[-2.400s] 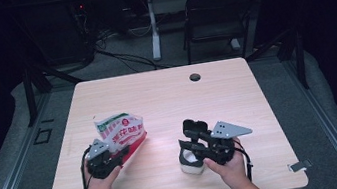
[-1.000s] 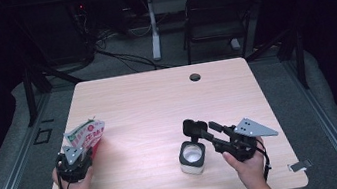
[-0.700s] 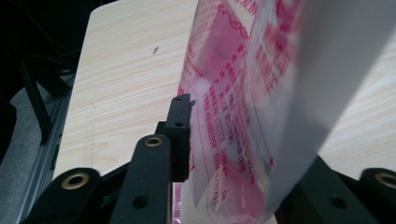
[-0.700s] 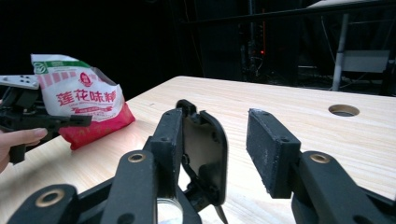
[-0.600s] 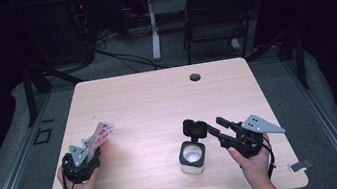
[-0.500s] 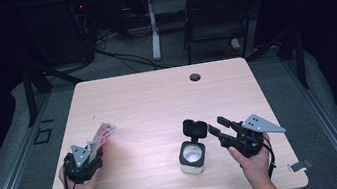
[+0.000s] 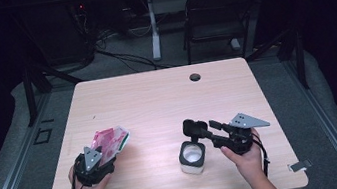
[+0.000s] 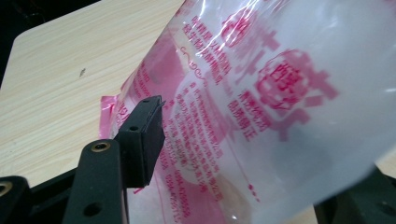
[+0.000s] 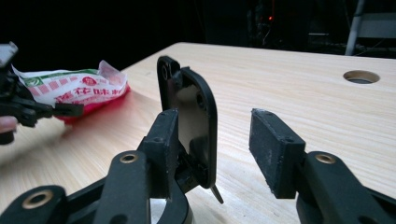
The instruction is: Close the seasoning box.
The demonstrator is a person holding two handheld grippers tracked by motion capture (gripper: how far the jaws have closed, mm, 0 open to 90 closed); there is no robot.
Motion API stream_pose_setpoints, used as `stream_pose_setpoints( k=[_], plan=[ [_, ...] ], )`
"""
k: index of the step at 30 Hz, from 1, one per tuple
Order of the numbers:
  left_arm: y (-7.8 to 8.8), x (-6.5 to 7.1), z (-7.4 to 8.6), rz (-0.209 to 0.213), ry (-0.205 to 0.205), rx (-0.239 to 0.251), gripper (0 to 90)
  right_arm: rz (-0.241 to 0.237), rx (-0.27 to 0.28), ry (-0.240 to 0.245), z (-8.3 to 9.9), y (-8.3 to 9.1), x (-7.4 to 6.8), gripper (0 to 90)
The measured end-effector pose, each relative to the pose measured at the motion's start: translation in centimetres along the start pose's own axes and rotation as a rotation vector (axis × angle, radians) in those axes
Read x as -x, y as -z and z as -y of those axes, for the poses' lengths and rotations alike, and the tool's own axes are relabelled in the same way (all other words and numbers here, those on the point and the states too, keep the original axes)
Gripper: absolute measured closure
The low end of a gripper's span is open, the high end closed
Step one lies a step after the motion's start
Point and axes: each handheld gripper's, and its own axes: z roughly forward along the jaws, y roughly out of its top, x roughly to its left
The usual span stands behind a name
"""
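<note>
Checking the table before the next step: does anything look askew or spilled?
Nothing spilled. The snack bag lies on the table between the open left gripper jaws; the container stands upright, its hinged lid flipped up.

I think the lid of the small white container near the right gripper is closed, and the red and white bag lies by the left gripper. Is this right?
Not quite. The lid is open, standing upright above the small white container, as the high view shows. The rest holds: the container is near the right gripper, and the red and white bag lies by the left gripper.
</note>
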Motion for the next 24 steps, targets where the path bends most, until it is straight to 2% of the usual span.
stream_pose_setpoints(
  k=[2,3,5,10,14,18,24],
  plan=[
    [0.1,0.3,0.1,0.006,-0.004,-0.002,41.1,0.001,-0.024,0.036,-0.1,-0.5,0.0,55.4],
    [0.1,0.4,0.1,0.008,-0.003,-0.003,40.9,0.0,-0.038,0.054,-0.1,-0.8,0.1,59.2],
    [0.2,0.4,0.1,0.014,0.001,-0.004,40.8,-0.002,-0.043,0.06,-0.1,-0.9,0.1,60.6],
    [0.3,0.4,0.1,0.025,0.02,0.004,40.5,-0.014,-0.072,0.078,-0.1,-1.1,0.2,71.0],
    [0.4,0.7,-0.1,0.034,0.004,0.005,40.5,-0.014,-0.088,0.111,-0.1,-1.0,-0.1,77.7],
    [0.6,1.1,-0.3,0.048,0.0,0.009,40.5,-0.005,-0.082,0.124,-0.1,-1.0,-0.4,78.4],
    [1.1,1.8,-0.6,0.062,-0.001,0.021,40.5,0.023,-0.085,0.174,-0.1,-0.9,-0.9,78.4]
  ],
)
